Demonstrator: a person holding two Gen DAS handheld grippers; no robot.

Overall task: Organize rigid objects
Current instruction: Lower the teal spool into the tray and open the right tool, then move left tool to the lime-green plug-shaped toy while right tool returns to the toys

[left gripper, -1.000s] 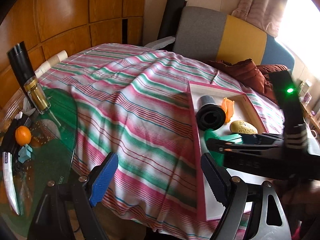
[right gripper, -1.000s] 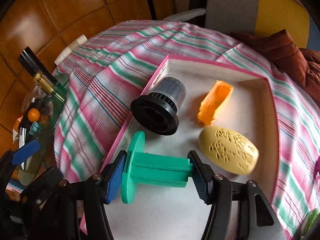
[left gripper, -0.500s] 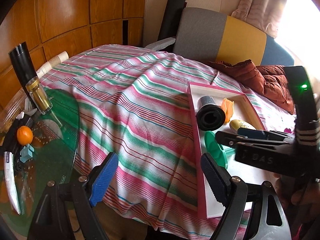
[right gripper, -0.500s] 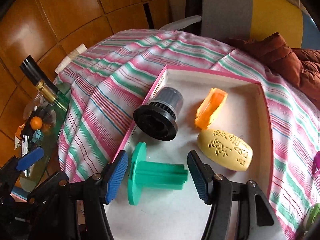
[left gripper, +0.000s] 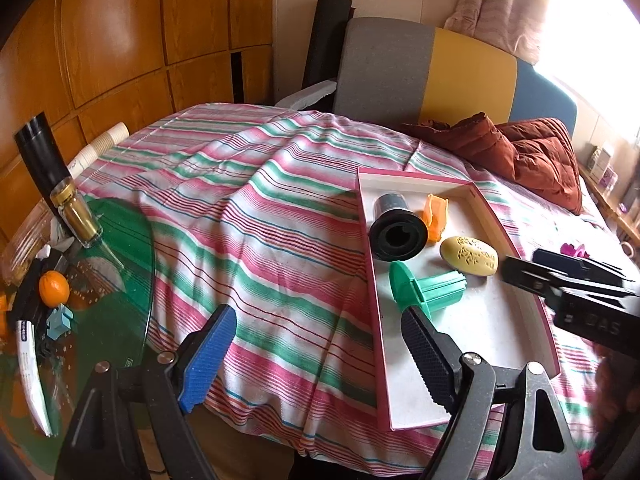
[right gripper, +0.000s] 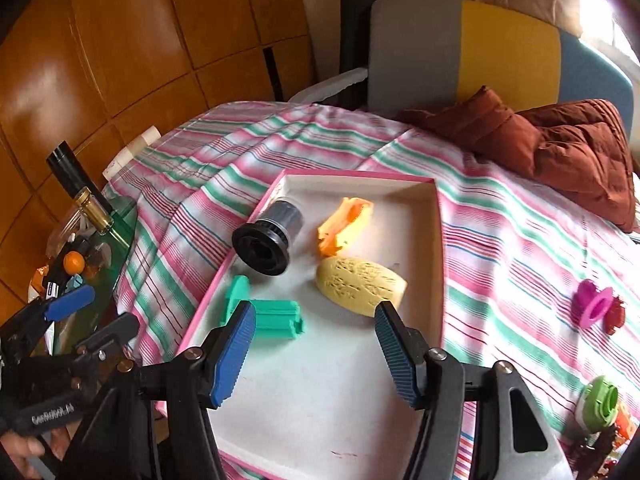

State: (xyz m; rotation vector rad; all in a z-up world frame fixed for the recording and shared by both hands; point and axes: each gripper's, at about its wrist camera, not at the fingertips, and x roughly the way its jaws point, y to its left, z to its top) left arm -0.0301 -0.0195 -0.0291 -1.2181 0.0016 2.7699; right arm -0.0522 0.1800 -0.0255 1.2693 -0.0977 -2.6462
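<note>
Just beyond the right tongs, the green spool is lying in the pink tray, touching neither pad; both right and left tongs are gaping wide, gripping nothing.

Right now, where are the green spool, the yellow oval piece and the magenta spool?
green spool (right gripper: 276,317): right wrist view, on its ribbed shaft.
yellow oval piece (right gripper: 360,285): right wrist view, on its patterned top.
magenta spool (right gripper: 591,307): right wrist view, on its flange.

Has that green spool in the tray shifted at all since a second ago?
No. The green spool lies where it was, beside the tray's pink left rim, below the black filter; only the right gripper drew back.
</note>
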